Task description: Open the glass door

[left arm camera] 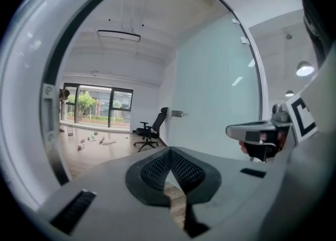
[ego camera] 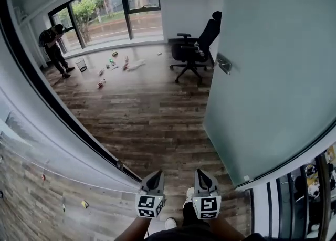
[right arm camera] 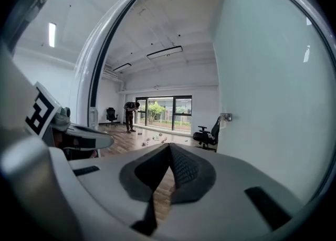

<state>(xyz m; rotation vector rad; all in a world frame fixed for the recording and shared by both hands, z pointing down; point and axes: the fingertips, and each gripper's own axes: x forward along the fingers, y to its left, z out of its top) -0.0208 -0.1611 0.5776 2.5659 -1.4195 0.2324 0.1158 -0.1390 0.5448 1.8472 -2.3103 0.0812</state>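
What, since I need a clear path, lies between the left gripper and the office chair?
Only bare wood floor, as the head view shows, between the left gripper and the office chair; the litter lies farther left.

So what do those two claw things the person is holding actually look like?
Each is a pale grey plastic tool. The left claw and right claw taper to pointed tips lined with dark ribbed pads. Behind each claw sits a white cube printed with black square markers. No cables show.
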